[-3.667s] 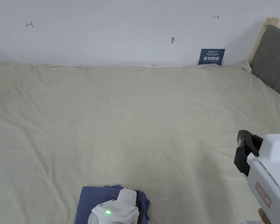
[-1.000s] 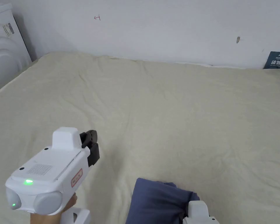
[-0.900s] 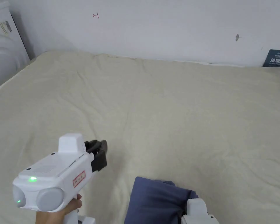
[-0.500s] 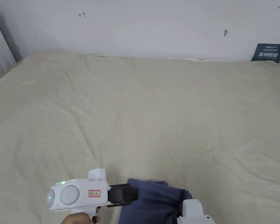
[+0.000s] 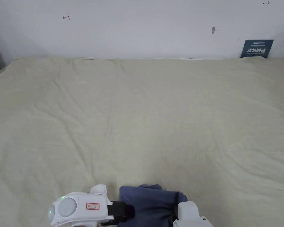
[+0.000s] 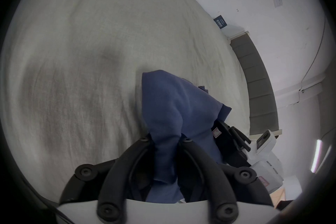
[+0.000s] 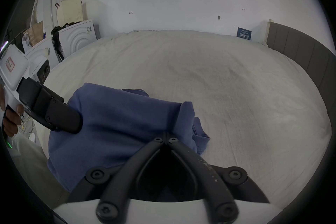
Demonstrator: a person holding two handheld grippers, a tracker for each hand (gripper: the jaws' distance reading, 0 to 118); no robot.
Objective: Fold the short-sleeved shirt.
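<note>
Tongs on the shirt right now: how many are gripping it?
2. Left tongs pinch the blue shirt at its left side; right tongs clamp its right edge.

The blue shirt (image 5: 150, 201), bunched into a thick folded bundle, lies at the bed's near edge.

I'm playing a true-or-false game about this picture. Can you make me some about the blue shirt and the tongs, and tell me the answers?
1. The shirt is blue. True.
2. The left tongs are pinching the shirt. True: cloth is bunched between the jaws.
3. The shirt lies spread out flat across the whole bed. False: it is bunched up at the near edge.
4. The right tongs are wide open. False: the jaw tips meet, closed at the shirt's fold.
5. A red pillow sits on the bed. False: there is just the shirt.
</note>
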